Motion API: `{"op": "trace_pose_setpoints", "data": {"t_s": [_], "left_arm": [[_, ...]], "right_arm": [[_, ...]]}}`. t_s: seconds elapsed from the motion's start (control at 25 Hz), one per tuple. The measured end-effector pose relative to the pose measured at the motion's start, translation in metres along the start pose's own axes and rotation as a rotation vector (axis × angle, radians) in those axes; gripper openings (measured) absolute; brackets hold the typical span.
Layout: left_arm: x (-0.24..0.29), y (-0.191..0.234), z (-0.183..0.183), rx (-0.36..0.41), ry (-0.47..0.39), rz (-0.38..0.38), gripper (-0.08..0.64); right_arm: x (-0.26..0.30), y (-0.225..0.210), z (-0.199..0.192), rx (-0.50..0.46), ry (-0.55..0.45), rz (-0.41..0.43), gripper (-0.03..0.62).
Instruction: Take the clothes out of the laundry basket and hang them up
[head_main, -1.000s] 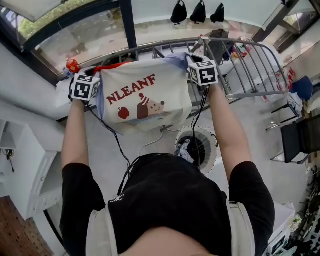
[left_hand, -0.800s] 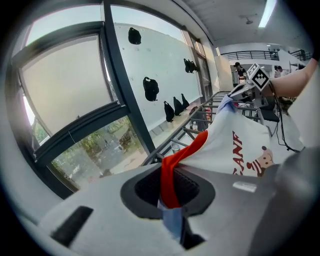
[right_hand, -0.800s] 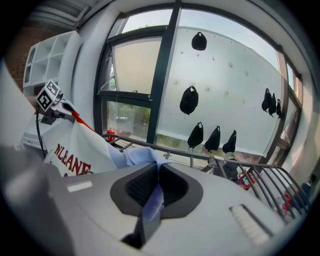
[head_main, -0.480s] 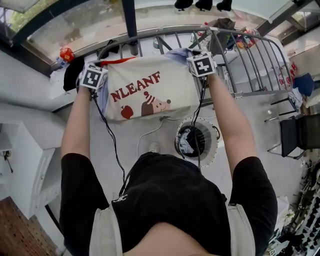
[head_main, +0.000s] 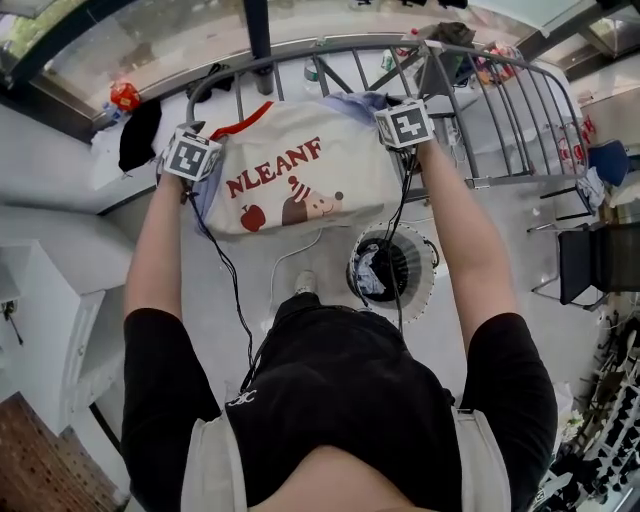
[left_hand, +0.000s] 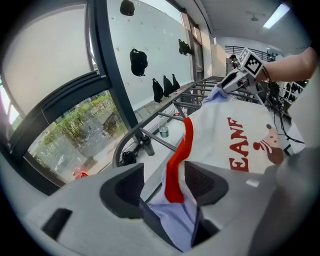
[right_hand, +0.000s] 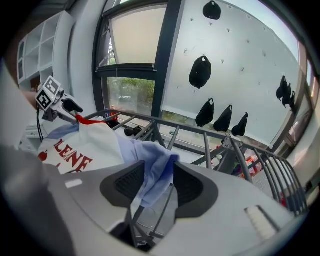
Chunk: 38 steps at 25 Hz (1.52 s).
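A white T-shirt (head_main: 300, 170) with red letters, a cartoon print and a red collar (left_hand: 180, 160) is spread across the grey drying rack (head_main: 500, 100). My left gripper (left_hand: 165, 182) is at its left shoulder, by the collar. Its jaws have just been opening and stand apart, with pale blue cloth lying loose between them. My right gripper (right_hand: 152, 182) is at the right shoulder. Its jaws have also just been opening, and the blue sleeve (right_hand: 155, 165) hangs slack between the pads. In the head view, the left gripper (head_main: 200, 150) and right gripper (head_main: 405, 125) flank the shirt.
A round white laundry basket (head_main: 423, 298) with clothes inside stands on the floor below the rack. A black garment (head_main: 138, 132) and a red object (head_main: 124, 96) lie on the window sill. A dark chair (head_main: 600, 270) is at the right, and a bottle (left_hand: 163, 131) stands under the rails.
Both hands have come down and the shirt has sunk with them onto the rack's rails. The head view has shifted, so the rack now sits higher in the picture.
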<state>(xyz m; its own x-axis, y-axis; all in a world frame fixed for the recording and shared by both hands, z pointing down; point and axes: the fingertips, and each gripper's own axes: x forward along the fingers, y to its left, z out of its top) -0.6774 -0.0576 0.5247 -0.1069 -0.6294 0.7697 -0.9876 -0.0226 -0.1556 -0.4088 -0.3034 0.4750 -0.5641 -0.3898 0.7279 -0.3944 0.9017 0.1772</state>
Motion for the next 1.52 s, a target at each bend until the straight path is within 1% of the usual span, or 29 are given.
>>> {"op": "trace_pose_setpoints", "data": {"t_s": [0.08,0.2,0.32,0.36,0.44,0.52,0.56,0.68,0.72,0.8,0.88,1.0,1.12,1.2,1.32,1.44,1.52], "left_arm": [[-0.007,-0.003,-0.004,-0.023,-0.011,0.002,0.268],[-0.018,-0.01,-0.008,-0.071,-0.034,-0.016,0.284],[-0.041,-0.018,-0.002,-0.105,-0.111,0.001,0.284],[-0.05,-0.02,0.002,-0.119,-0.15,0.014,0.273],[-0.074,-0.025,0.015,-0.153,-0.244,0.053,0.203],[-0.102,-0.032,0.035,-0.189,-0.349,0.099,0.128],[-0.116,-0.037,0.046,-0.2,-0.401,0.123,0.093],[-0.163,-0.062,0.082,-0.196,-0.552,0.177,0.01],[-0.179,-0.073,0.095,-0.189,-0.6,0.18,0.006],[-0.208,-0.098,0.119,-0.176,-0.685,0.168,0.006],[-0.231,-0.123,0.139,-0.166,-0.747,0.16,0.006],[-0.251,-0.158,0.16,-0.151,-0.799,0.148,0.006],[-0.256,-0.196,0.177,-0.115,-0.815,0.109,0.006],[-0.254,-0.221,0.188,-0.084,-0.822,0.079,0.006],[-0.246,-0.255,0.2,-0.062,-0.835,0.016,0.006],[-0.237,-0.285,0.213,-0.055,-0.841,-0.045,0.006],[-0.227,-0.31,0.227,-0.035,-0.845,-0.094,0.006]], "right_arm": [[-0.005,0.004,-0.002,0.008,-0.02,0.017,0.22],[-0.017,0.005,-0.002,0.011,-0.056,0.027,0.224],[-0.034,0.009,0.005,0.04,-0.142,0.036,0.222],[-0.041,0.011,0.009,0.054,-0.182,0.041,0.221],[-0.06,0.012,0.019,0.093,-0.273,0.037,0.205],[-0.088,0.01,0.03,0.136,-0.377,0.013,0.141],[-0.105,0.008,0.035,0.155,-0.432,0.001,0.121],[-0.161,0.006,0.048,0.198,-0.594,-0.028,0.041],[-0.181,0.005,0.051,0.209,-0.64,-0.037,0.014],[-0.219,0.005,0.053,0.222,-0.718,-0.055,0.012],[-0.253,0.004,0.049,0.224,-0.774,-0.077,0.012],[-0.293,0.0,0.033,0.232,-0.816,-0.118,0.011],[-0.322,-0.011,0.008,0.242,-0.822,-0.169,0.012],[-0.338,-0.02,-0.011,0.267,-0.822,-0.202,0.012],[-0.36,-0.033,-0.04,0.31,-0.824,-0.262,0.012],[-0.38,-0.046,-0.066,0.327,-0.818,-0.321,0.012],[-0.395,-0.059,-0.087,0.335,-0.809,-0.375,0.012]]}}
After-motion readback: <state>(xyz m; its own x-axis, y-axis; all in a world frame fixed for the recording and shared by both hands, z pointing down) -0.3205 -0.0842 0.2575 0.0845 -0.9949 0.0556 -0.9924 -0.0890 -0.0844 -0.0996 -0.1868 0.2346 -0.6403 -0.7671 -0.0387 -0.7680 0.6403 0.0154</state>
